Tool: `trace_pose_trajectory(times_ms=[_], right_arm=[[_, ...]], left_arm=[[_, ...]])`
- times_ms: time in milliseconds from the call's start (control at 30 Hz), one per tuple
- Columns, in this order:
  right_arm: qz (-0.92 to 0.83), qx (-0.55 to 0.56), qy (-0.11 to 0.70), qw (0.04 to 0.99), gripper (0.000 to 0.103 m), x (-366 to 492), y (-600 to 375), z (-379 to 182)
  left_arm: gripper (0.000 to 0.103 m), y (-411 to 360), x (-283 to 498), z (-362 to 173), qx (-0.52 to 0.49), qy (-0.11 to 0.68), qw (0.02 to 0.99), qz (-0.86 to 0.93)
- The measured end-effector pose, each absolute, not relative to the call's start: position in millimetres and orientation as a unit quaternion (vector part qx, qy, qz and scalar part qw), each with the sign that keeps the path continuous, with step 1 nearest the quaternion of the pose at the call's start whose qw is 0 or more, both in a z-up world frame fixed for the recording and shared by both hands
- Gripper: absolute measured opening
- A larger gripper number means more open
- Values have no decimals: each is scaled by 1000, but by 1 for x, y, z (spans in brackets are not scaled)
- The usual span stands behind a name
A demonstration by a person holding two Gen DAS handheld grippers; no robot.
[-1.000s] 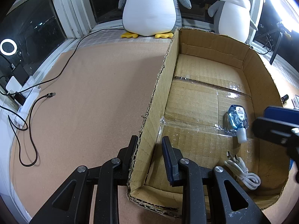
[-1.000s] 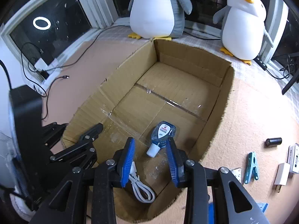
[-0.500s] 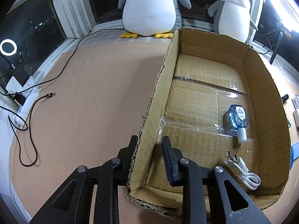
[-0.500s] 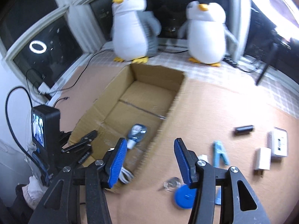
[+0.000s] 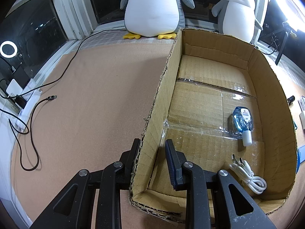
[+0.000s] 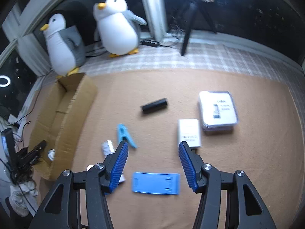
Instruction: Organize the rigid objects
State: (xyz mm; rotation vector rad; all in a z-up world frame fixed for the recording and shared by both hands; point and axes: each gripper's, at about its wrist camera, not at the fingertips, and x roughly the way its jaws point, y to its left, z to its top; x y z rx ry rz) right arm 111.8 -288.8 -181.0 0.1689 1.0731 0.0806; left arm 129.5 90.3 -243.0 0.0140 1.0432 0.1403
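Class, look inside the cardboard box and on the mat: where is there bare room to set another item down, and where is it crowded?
Inside the cardboard box, the floor from the far wall to the blue bottle is bare. The near right corner is crowded: bottle and white cable. The mat left of the box, bordered by the black cord, is open.

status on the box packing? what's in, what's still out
In: a blue sanitizer bottle and a coiled white cable lie in the cardboard box.

In hand: nothing carried. The left gripper straddles the box's near-left wall; the right gripper is open over the mat.

Out: blue flat piece, blue clip, black cylinder, white adapter, clear case, small white item.
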Motion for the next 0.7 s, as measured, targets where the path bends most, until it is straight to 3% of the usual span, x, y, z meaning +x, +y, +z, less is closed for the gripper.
trace_pose_trajectory(times_ms=[700], right_arm=[[-9,85,560,824,52,154,-325,-237]], left_arm=[[28,91,129,-243,7,498,865,68]])
